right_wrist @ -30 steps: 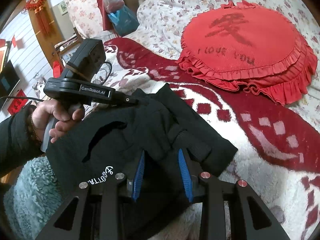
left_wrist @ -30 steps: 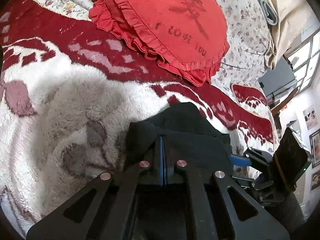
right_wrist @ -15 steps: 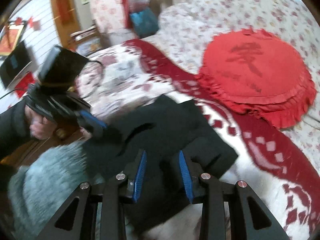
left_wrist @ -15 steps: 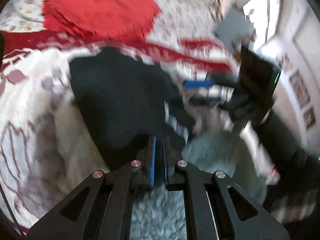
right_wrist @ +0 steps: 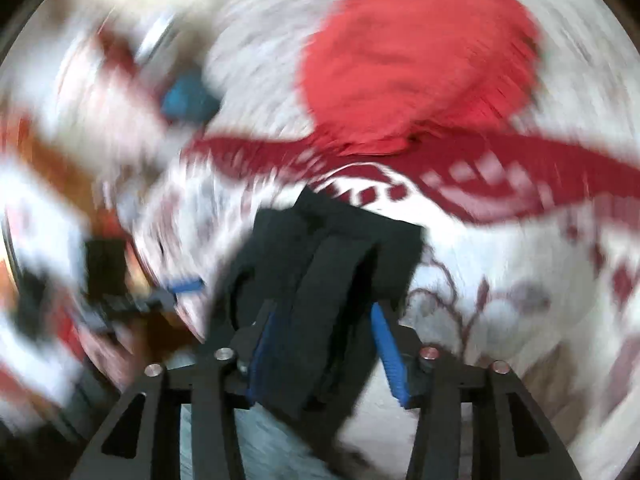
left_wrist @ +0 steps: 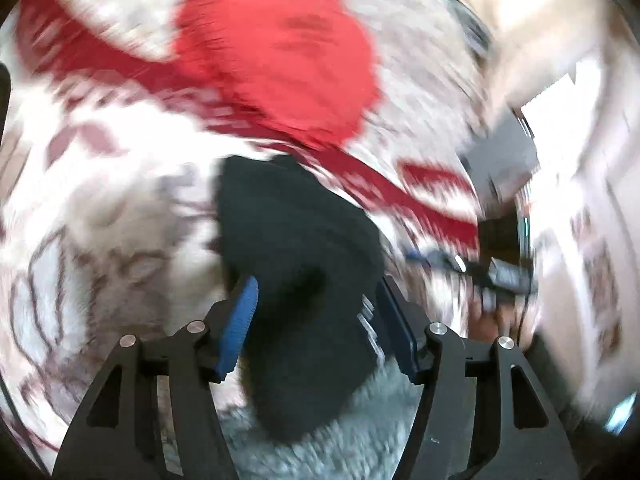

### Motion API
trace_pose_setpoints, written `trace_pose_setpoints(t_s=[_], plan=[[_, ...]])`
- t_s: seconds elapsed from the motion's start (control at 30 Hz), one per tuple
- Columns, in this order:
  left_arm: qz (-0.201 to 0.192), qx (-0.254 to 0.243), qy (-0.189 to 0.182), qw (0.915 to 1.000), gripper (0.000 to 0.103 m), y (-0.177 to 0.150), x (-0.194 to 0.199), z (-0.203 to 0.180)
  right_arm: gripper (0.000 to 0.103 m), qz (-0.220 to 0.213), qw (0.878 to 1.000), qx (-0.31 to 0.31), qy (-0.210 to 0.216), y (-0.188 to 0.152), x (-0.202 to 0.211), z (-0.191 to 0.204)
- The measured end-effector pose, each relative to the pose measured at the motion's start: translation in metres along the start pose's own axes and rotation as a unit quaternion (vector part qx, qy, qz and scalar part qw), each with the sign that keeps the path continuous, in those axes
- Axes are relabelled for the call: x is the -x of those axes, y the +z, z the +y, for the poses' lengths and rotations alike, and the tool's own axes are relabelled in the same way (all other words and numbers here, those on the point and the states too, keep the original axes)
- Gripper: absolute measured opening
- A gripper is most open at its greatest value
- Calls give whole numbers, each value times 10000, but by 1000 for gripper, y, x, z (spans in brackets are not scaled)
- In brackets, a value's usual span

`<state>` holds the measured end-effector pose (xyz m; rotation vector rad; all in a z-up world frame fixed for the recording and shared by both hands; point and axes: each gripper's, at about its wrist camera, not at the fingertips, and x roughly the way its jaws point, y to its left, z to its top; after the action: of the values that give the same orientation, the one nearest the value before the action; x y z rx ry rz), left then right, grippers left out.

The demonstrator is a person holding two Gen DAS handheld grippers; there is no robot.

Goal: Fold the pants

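Now both views are badly smeared. My left gripper (left_wrist: 314, 322) stands with its jaws apart; they have just been opening, and the black pants (left_wrist: 296, 280) lie between the blue pads with a visible gap on each side, so nothing is clamped. My right gripper (right_wrist: 326, 350) has also just been opening. The folded bundle of pants (right_wrist: 324, 276) sits between its fingers; the right pad stands clear of the cloth, while the left pad lies right against the fabric edge, and I cannot tell if it touches. I read that as released.

Pants rest as a dark, compact, layered heap on the white and red fleece blanket (left_wrist: 100, 216), near edge over a grey-blue fuzzy cloth (left_wrist: 360, 432). A round red cushion (left_wrist: 280, 52) lies beyond on the floral bedding (right_wrist: 256, 40), well apart from the pants.

Writing: a strip of white lettering shows on the pants beside my left gripper's right finger, too blurred to read. The cushion's dark markings are also unreadable.
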<state>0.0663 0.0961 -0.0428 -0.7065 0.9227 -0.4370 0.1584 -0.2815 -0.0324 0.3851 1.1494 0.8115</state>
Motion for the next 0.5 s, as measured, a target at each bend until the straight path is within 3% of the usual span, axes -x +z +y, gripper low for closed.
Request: trace_pose_setpoints(t_s=[0.1,0.17,0.23,0.33,0.5], plan=[[65,891,-284,9956,60,3,-15,30,50,266,9967,-683,336,0,-18,-20],[142,1096,-302,9934,60,0,-27,41,52,399,9961,-768,162,2,-27,-29],[219,1117,-340,9929,60,-3,-35,44,53,475,9947,-894,159,4,-34,-38],[201,1041,-489,9932,61,-2,-36,45,56,426,9928,-1007,492,9,-37,-43],[179,970,-508,9938,61,-6,-33,38,63,580,9939,-641,688,13,-49,-32]])
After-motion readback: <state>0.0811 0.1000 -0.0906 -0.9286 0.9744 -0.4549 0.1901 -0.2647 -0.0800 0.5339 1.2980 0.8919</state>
